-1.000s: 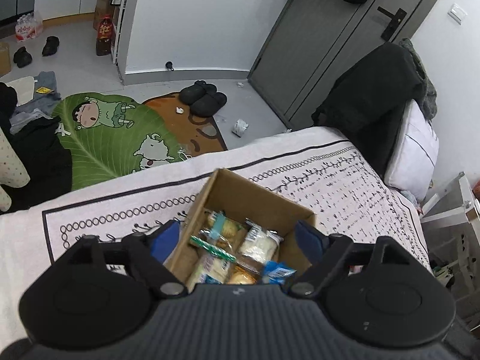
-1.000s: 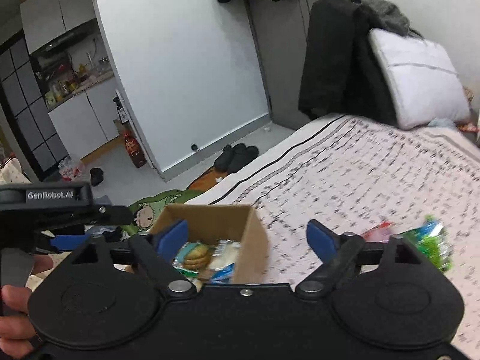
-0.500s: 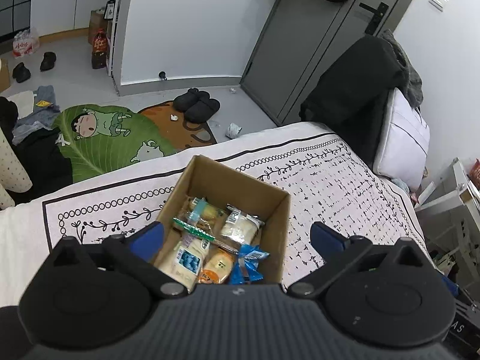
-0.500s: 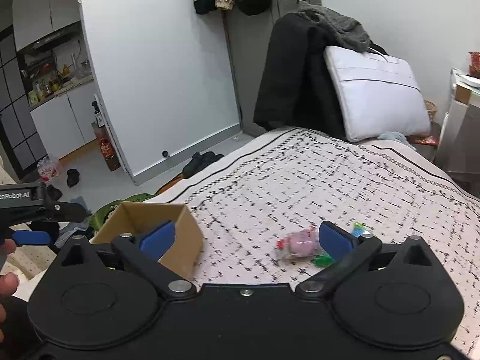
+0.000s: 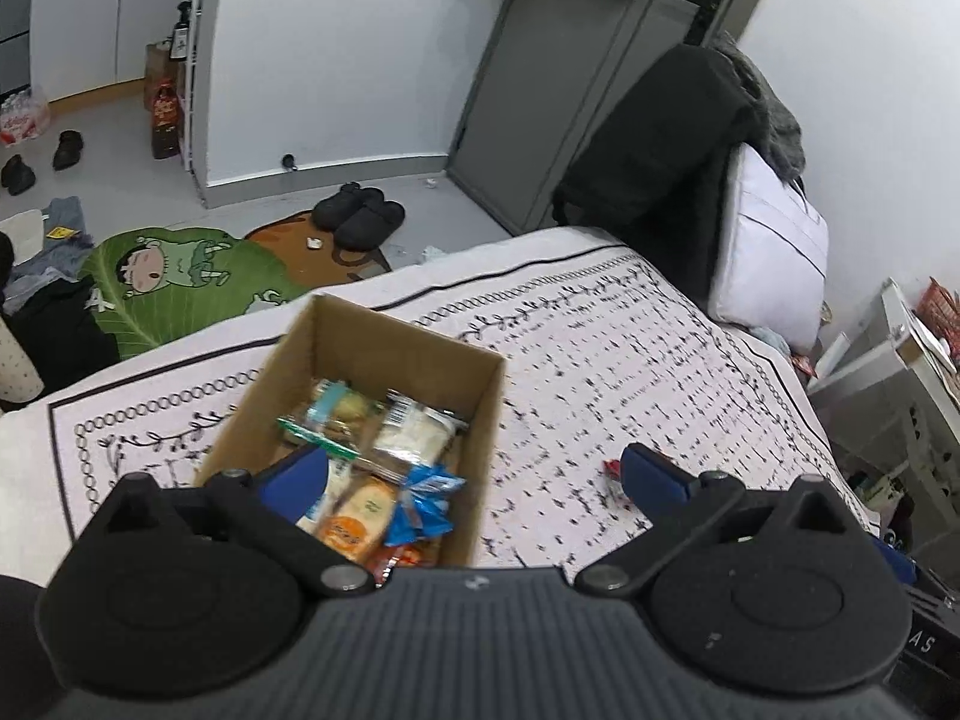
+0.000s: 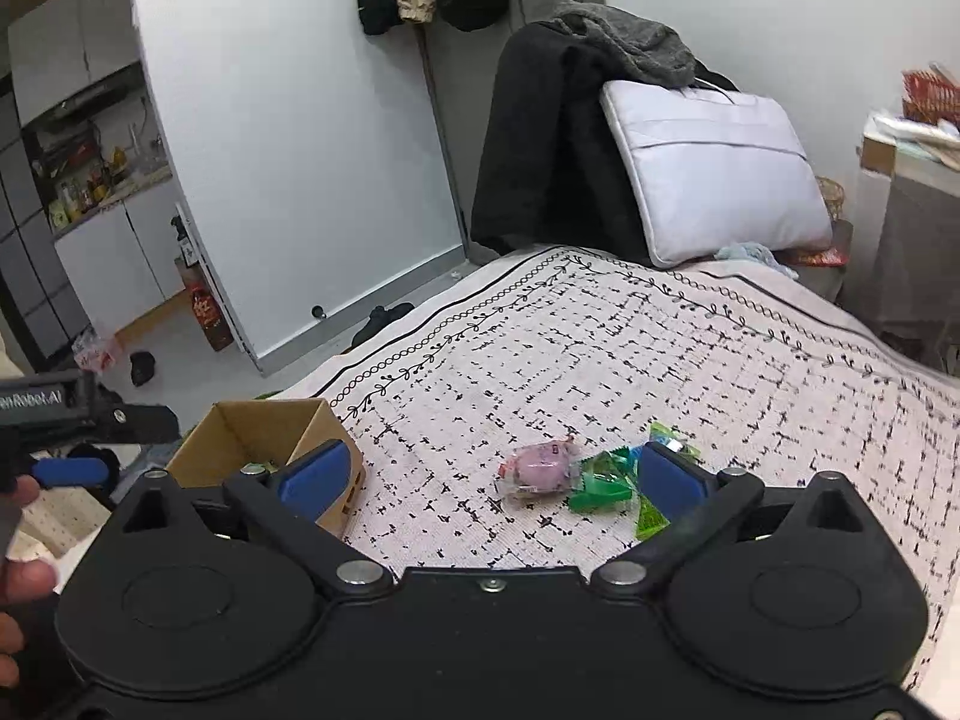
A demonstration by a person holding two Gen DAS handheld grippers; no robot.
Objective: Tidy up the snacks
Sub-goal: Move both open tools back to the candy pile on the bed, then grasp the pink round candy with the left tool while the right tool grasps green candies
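Right gripper (image 6: 489,471) jaws wide apart, empty; pink wrapped snack (image 6: 540,468) lies between them, farther off, on patterned white bedspread (image 6: 690,360). Brown cardboard box (image 6: 252,438) sits left, near the bed edge.

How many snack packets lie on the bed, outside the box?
3: a pink packet, a green packet touching it, another green one behind the right claw's fingertip. More may be hidden.

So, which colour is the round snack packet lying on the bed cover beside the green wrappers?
The round snack packet is pink; the right wrist view shows it best.
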